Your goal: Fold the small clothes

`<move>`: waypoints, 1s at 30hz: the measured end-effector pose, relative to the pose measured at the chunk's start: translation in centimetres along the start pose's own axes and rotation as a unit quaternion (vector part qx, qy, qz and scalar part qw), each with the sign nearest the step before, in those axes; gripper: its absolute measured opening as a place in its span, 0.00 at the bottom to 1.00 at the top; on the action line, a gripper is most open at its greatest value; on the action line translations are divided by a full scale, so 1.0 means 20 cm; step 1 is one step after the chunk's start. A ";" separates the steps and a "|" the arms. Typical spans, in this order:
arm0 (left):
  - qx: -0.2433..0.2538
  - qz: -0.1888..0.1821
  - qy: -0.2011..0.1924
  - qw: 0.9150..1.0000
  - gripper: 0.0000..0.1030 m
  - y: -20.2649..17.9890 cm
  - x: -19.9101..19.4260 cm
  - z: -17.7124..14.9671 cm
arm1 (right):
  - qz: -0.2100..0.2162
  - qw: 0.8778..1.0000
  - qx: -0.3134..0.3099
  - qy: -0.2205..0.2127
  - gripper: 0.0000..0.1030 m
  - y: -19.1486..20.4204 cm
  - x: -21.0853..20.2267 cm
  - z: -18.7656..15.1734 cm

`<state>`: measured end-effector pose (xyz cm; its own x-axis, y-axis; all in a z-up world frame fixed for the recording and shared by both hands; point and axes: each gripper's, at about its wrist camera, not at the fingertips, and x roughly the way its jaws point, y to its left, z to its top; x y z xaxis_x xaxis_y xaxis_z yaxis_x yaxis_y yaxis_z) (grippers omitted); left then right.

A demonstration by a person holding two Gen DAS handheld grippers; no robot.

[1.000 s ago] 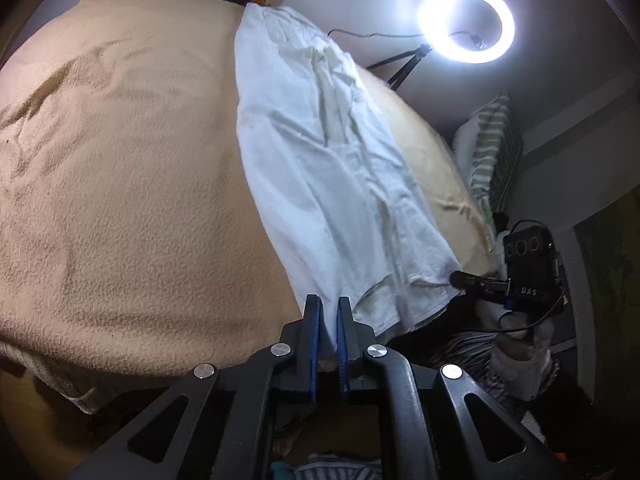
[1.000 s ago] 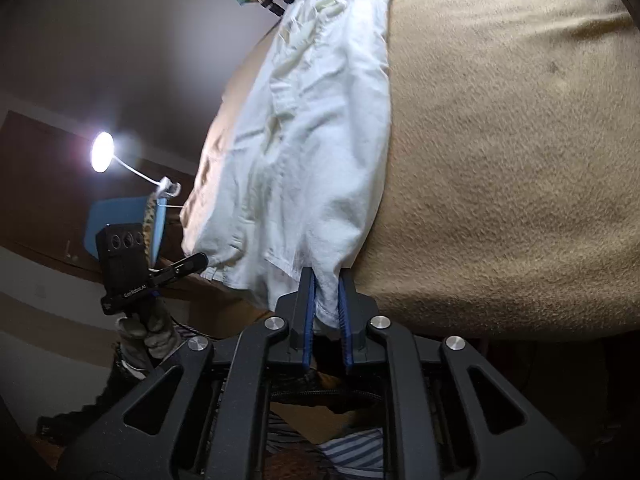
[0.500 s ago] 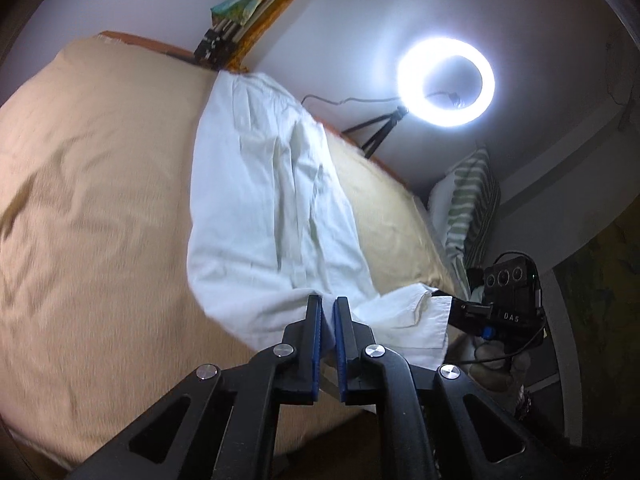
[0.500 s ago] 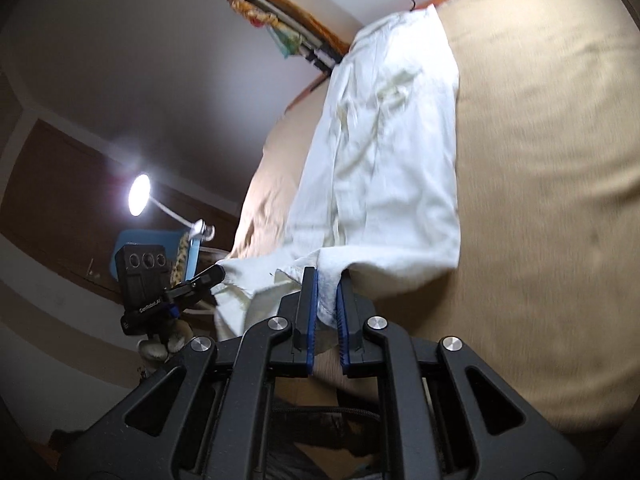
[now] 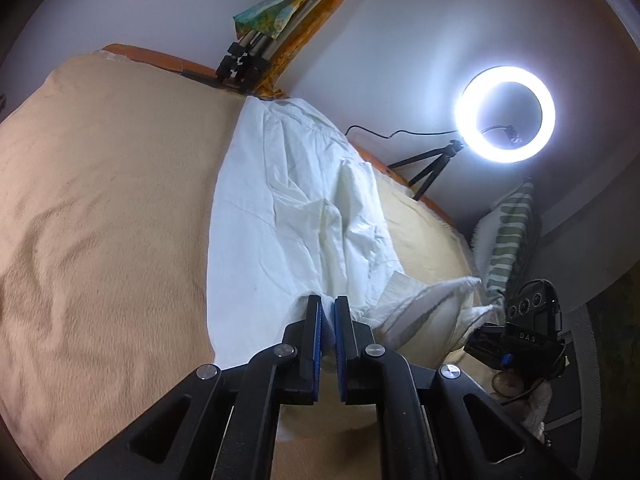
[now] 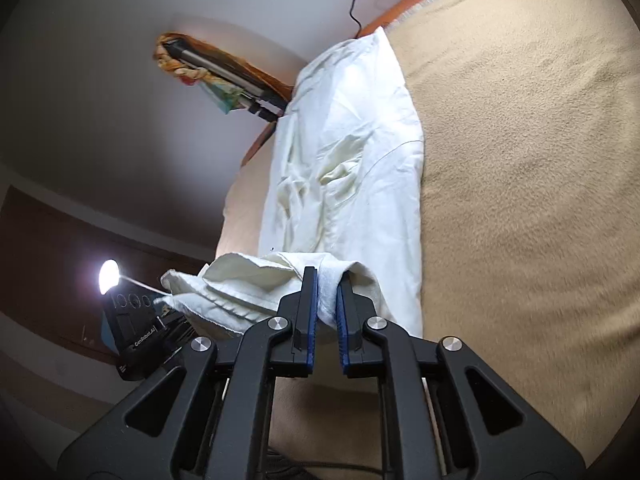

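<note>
Across the frame's middle: a white garment [image 5: 296, 216] is laid lengthwise on the tan blanket [image 5: 100, 220], reaching from lower centre to the upper centre edge.
Reason for hold: the near hem is lifted at two corners, judged so that it can be carried over the far part as a fold.
Left gripper [image 5: 328, 312]: pressed nearly together, pinching the hem at lower centre.
Right gripper [image 6: 327, 292]: narrowly parted, cloth clamped between the blue pads [image 6: 311, 320].
Between them: slack hem is bunched.

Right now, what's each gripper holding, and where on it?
Both hold the white garment by its near hem. The left gripper pinches one corner and the right gripper the other, lifted above the tan blanket.
</note>
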<state>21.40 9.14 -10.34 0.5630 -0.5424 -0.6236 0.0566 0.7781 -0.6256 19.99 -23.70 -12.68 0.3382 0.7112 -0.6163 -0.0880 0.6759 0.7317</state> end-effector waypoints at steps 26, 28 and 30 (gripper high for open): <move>0.138 0.033 -0.003 0.990 0.37 -0.13 0.04 -0.09 | -0.142 0.955 -0.258 -0.030 0.43 0.34 0.18 -0.13; 0.157 0.043 0.013 0.987 0.36 -0.17 0.11 -0.12 | -0.177 0.945 -0.273 -0.024 0.41 0.33 0.23 -0.15; 0.177 0.078 0.028 0.981 0.35 -0.17 0.21 -0.15 | -0.192 0.949 -0.251 -0.012 0.35 0.26 0.27 -0.13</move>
<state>21.05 3.32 -12.29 0.5419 -0.4175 -0.7294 0.2628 0.9085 -0.3248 18.97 -15.80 -13.01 0.4559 0.3938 -0.7982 -0.3866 0.8954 0.2210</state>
